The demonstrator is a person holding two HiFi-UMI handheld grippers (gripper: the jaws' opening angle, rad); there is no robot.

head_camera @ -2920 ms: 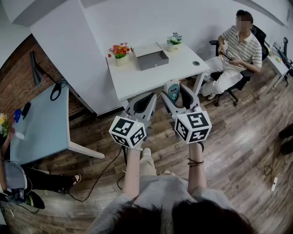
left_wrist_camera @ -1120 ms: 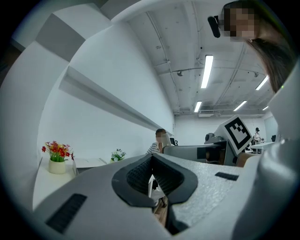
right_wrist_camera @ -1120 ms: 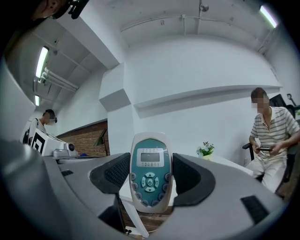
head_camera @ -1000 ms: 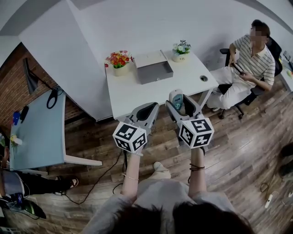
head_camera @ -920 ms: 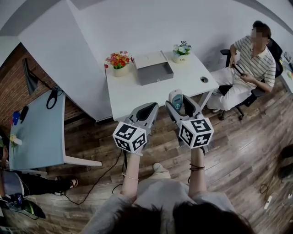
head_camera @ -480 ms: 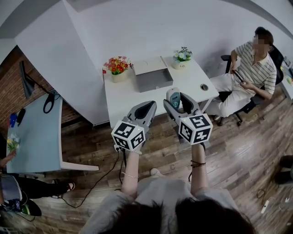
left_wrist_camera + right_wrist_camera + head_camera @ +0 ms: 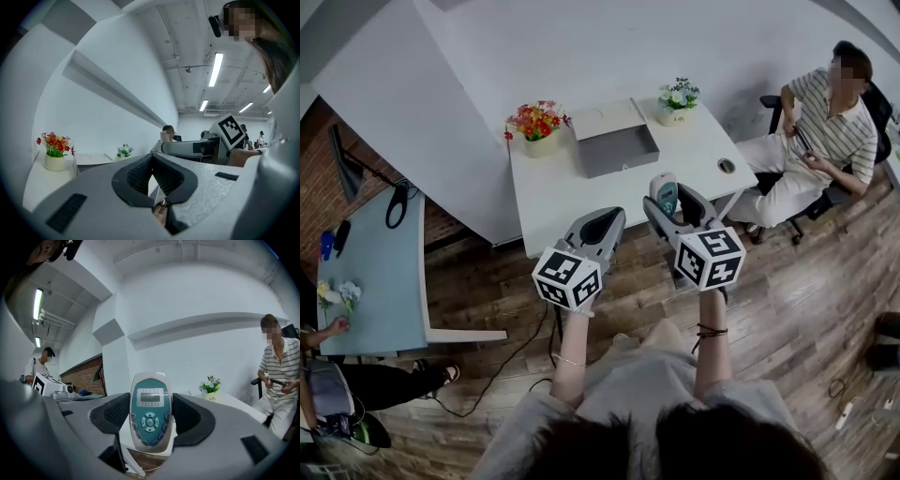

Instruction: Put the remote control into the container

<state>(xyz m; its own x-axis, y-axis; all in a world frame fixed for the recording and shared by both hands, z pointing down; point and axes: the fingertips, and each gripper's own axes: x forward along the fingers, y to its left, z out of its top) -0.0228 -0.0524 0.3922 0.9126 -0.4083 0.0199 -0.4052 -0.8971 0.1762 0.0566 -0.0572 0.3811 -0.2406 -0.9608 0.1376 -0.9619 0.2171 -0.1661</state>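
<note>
From the head view, the right gripper (image 7: 671, 199) held a white remote control with a blue-green face (image 7: 664, 193). The remote stood up straight between the jaws, over the near edge of the white table (image 7: 572, 192). A grey open box (image 7: 619, 150) sat further back on that table, apart from the remote. A pot of red and orange flowers (image 7: 536, 124) stood to the left of the box. A small pot of white flowers (image 7: 677, 96) stood to its right. The left gripper (image 7: 600, 223) was just beside the right one, by the table's edge. A person in a striped shirt (image 7: 825, 112) sat in a chair off to the right.

The left gripper view showed what the head view could not. This gripper's black pads were pressed together with nothing between them. It also showed both flower pots from the side.

The right gripper view showed the remote from the front. The two black pads squeezed its sides. Here you could see its little grey screen and a ring of round buttons, which were too small to make out from above.
</note>
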